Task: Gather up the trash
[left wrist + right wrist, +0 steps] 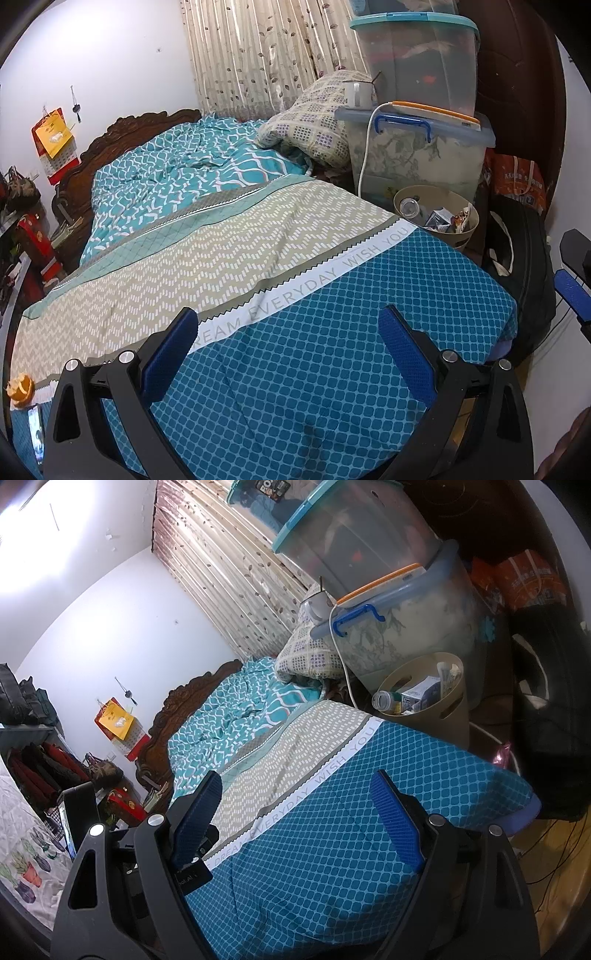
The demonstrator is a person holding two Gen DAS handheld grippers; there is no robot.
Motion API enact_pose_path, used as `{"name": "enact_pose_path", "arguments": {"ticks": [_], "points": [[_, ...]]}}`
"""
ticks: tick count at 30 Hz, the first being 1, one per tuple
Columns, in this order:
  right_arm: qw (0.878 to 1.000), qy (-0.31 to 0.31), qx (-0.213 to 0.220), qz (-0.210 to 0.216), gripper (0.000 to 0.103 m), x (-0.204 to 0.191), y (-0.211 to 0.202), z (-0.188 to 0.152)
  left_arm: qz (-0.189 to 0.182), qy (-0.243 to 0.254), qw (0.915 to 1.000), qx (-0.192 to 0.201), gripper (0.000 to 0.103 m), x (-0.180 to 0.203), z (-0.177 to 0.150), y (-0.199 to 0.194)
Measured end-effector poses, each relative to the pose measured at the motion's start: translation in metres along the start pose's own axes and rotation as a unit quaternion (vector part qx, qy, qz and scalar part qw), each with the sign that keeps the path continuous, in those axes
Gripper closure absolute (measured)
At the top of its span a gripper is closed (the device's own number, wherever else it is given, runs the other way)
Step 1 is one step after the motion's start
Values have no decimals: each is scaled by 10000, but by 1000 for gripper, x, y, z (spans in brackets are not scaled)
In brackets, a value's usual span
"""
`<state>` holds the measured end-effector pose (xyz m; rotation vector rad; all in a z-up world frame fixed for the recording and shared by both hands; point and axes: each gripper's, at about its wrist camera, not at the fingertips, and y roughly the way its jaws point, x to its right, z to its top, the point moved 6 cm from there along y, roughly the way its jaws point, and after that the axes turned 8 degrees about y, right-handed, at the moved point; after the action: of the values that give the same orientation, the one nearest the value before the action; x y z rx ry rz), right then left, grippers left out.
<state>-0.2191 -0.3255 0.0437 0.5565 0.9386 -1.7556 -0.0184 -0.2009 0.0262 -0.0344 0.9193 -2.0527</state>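
- Blue-padded, our left tool (288, 332) and right tool (291, 801) gape wide and empty over the bed (332, 350).
- We read "EVERYDAY WISH YOU" on its bedspread band (314, 275).
- Trash sits in the beige bin (469, 236) beside the bed; orange peel (20, 387) lies at the bed's near left edge.

Teal lattice-print bedspread (295, 369), beige waste bin (469, 236), blue-padded tongs (288, 325), orange peel (21, 387)

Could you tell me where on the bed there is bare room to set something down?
The blue checked stretch of the bedspread, between the lettered strip and the near edge, lies bare, as does the beige zigzag band. It is crowded beside the bed, around the waste bin and the stacked storage boxes.
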Motion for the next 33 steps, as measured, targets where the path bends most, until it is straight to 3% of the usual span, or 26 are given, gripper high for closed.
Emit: {"name": "enact_pose_path", "arguments": {"ticks": [33], "points": [[10000,47,-19,-38,20,8,4,-3,-59,178,9998,-116,9,8,-8,5]]}}
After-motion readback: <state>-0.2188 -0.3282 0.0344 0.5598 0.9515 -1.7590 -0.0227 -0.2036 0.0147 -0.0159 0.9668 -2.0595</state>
